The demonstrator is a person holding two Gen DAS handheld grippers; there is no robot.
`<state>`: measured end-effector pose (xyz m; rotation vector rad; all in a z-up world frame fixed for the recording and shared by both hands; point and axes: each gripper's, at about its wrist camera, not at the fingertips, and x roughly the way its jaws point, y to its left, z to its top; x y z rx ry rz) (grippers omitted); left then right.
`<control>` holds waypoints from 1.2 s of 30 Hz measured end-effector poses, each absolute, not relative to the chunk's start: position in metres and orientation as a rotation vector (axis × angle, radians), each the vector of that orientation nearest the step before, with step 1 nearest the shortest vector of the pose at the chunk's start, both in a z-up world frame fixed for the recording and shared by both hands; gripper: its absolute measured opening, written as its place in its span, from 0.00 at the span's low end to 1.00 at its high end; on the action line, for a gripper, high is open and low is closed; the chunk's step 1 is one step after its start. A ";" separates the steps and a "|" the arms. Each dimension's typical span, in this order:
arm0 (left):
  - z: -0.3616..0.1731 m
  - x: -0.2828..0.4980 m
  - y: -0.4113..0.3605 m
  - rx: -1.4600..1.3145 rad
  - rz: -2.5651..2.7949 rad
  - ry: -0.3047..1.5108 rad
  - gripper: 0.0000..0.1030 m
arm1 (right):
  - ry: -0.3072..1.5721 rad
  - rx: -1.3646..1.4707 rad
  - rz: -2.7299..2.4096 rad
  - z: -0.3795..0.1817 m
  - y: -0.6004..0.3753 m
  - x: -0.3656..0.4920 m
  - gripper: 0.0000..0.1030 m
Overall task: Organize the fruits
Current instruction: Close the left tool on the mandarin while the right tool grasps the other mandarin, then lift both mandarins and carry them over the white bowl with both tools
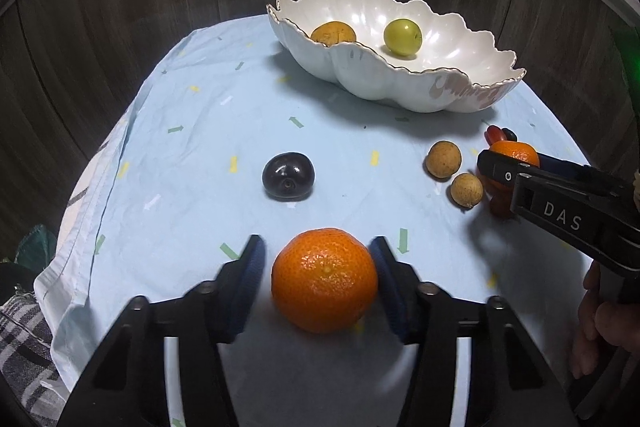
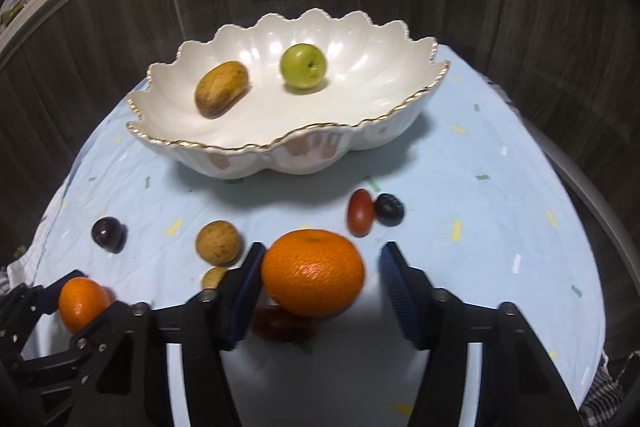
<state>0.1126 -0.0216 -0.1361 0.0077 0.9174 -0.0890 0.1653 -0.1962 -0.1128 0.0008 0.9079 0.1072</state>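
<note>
An orange (image 1: pixel 324 279) lies on the light blue cloth between the pads of my left gripper (image 1: pixel 318 259). Its right pad touches the peel and a thin gap shows at the left pad. A second orange (image 2: pixel 312 273) sits between the pads of my right gripper (image 2: pixel 322 267). That gripper's left pad is against the peel and its right pad stands clearly off it. The white scalloped bowl (image 2: pixel 256 147) stands farther back and holds a green apple (image 2: pixel 303 66) and a tan oblong fruit (image 2: pixel 221 89).
Loose on the cloth are a dark plum (image 1: pixel 288 175), two small tan round fruits (image 1: pixel 443 159) (image 1: pixel 466 190), a red date (image 2: pixel 361 212), a dark berry (image 2: pixel 389 209) and a brown date (image 2: pixel 280 323) under the right orange. A dark wood panel stands behind.
</note>
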 end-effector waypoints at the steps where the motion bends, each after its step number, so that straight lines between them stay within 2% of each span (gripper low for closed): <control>1: -0.136 0.112 -0.022 0.006 -0.095 0.917 0.45 | 0.906 -0.008 0.105 -0.113 -0.195 0.165 0.47; 10: -0.134 0.111 -0.023 0.011 -0.103 0.915 0.41 | 0.894 -0.018 0.102 -0.108 -0.191 0.163 0.46; 36: -0.104 0.116 -0.028 0.027 -0.126 0.841 0.40 | 0.809 -0.009 0.115 -0.076 -0.195 0.158 0.45</control>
